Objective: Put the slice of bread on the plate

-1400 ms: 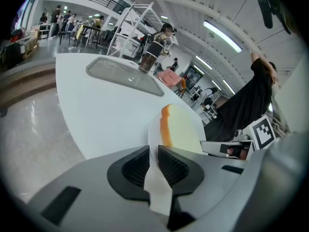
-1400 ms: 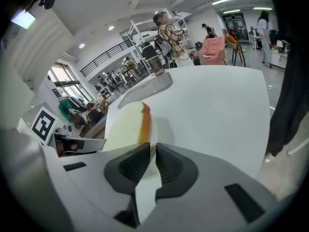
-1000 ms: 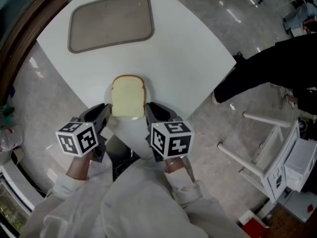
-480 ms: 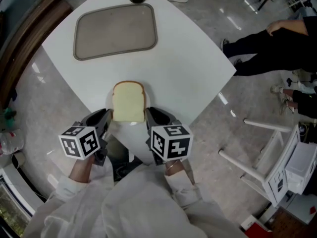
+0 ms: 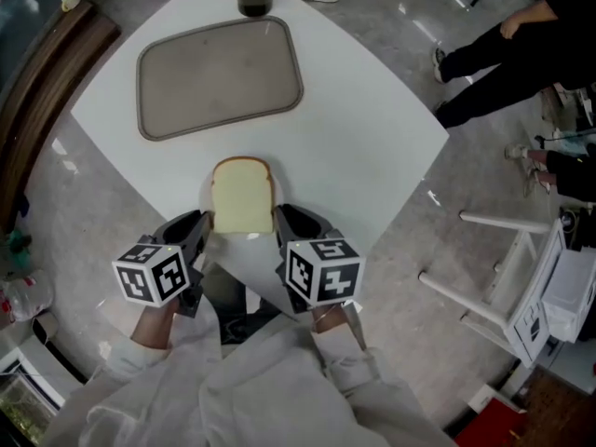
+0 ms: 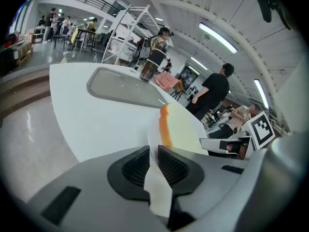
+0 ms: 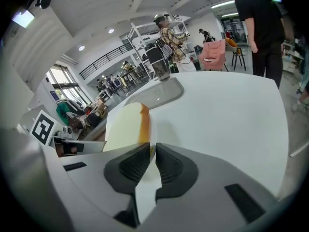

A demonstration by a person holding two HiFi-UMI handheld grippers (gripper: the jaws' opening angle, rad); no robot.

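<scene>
Head view: left tool [image 5: 202, 223], right tool [image 5: 280, 216] pinch the plate [image 6: 153, 134], mostly under bread [image 5: 242, 196].

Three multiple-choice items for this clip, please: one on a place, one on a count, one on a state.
1. Where does the slice of bread lie?
A. on the tray
B. on the plate
C. on the bare table

2. How many slices are in view?
A. one
B. two
C. three

3. What state is the left gripper in?
A. wide open
B. shut on the plate's rim
C. shut on the bread

Key:
1 B: the white rim shows round the slice in the head view.
2 A: only one slice appears in any view.
3 B: the left gripper view shows the thin white rim pinched between its jaws, with the bread further along.
</scene>
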